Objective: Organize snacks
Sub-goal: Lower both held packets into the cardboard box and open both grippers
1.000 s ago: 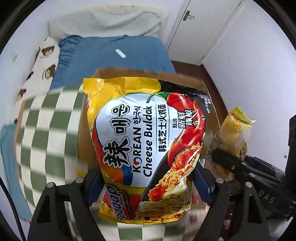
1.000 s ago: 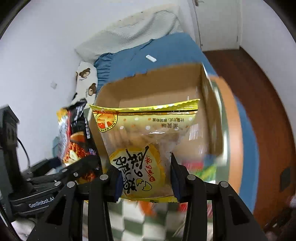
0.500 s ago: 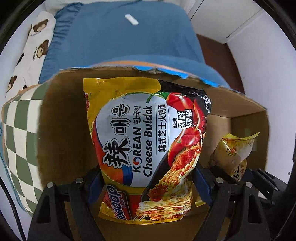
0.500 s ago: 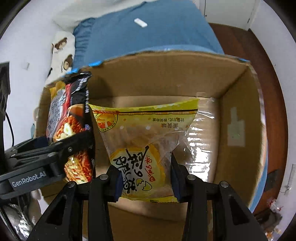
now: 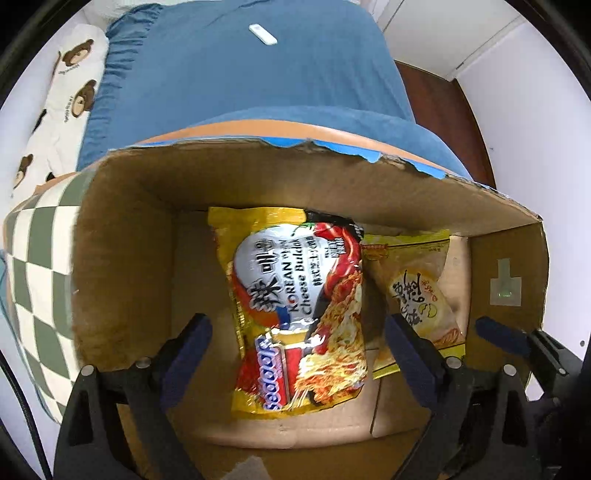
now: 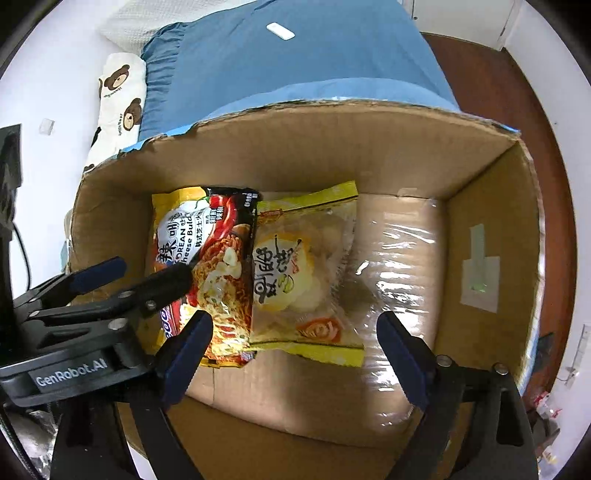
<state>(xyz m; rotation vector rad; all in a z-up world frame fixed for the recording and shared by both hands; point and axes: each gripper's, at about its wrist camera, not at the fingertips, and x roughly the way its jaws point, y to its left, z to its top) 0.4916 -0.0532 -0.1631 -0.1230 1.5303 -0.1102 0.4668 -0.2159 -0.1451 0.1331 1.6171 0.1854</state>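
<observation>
Checked green-and-white cloth [image 5: 35,280]: lying at 9 o'clock of the left wrist view, outside the box wall.

Cardboard box [image 5: 122,266]: sitting open-topped in front of a blue-covered bed [image 5: 240,74], with a bear-print pillow [image 5: 62,99] lying at 10 o'clock and a small white object [image 5: 263,34] resting on the bedcover at 12 o'clock.

Left gripper [image 5: 297,352]: pointing down into the box, its jaws standing wide and having just been opening; the noodle packet is lying between them, and neither pad is pressing on it.

Noodle packet [image 5: 299,306], yellow and red, marked "Korean Cheese Buldak": lying flat on the box floor, left of centre, its right edge touching the next packet.

Yellow snack packet [image 6: 303,273]: lying flat on the box floor just right of the noodle packet, at the centre of the right wrist view.

Right gripper [image 6: 293,354]: hanging over the snack packet, its jaws spread wide and having just been opening, and neither pad is touching the packet.

Clear tape [image 6: 399,258]: glinting across the box floor at 3 o'clock of the snack packet.

Pale sticker [image 6: 479,273]: sticking to the right-hand inner wall.
</observation>
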